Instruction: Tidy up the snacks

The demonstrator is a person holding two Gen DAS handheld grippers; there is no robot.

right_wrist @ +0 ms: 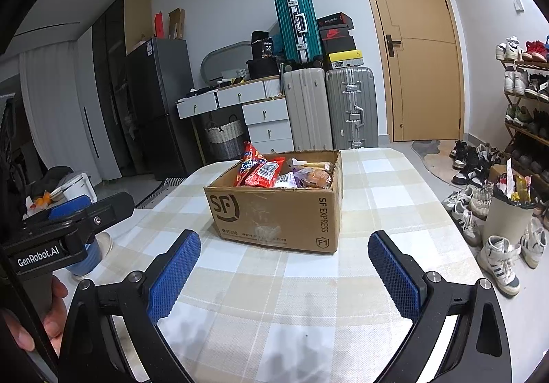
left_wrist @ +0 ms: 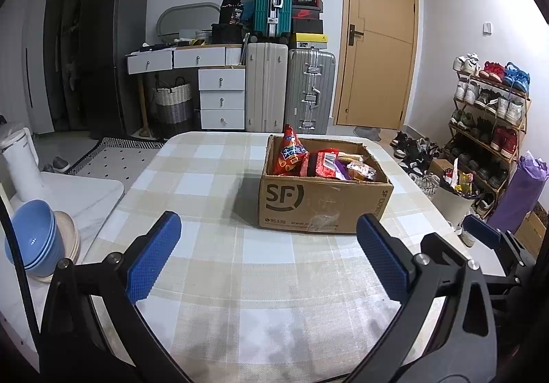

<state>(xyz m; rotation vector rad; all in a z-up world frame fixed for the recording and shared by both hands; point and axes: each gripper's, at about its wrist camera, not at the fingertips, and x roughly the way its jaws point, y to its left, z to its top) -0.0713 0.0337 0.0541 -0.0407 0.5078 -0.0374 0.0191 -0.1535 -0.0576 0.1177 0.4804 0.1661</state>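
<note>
On the table, the box (left_wrist: 322,201) lay ahead of both spread, empty grippers, right gripper (right_wrist: 284,275) nearer (left gripper (left_wrist: 267,259) offset).

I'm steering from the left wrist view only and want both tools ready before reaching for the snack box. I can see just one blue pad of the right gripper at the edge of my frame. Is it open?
Observer: Yes. In the right wrist view the right gripper has both blue pads wide apart with nothing between them, and it faces the cardboard box.
Operator: And what can you see of how my left gripper is held?
Observer: The right wrist view shows a hand wrapped around the handle of the left gripper, at the lower left of that frame.
</note>
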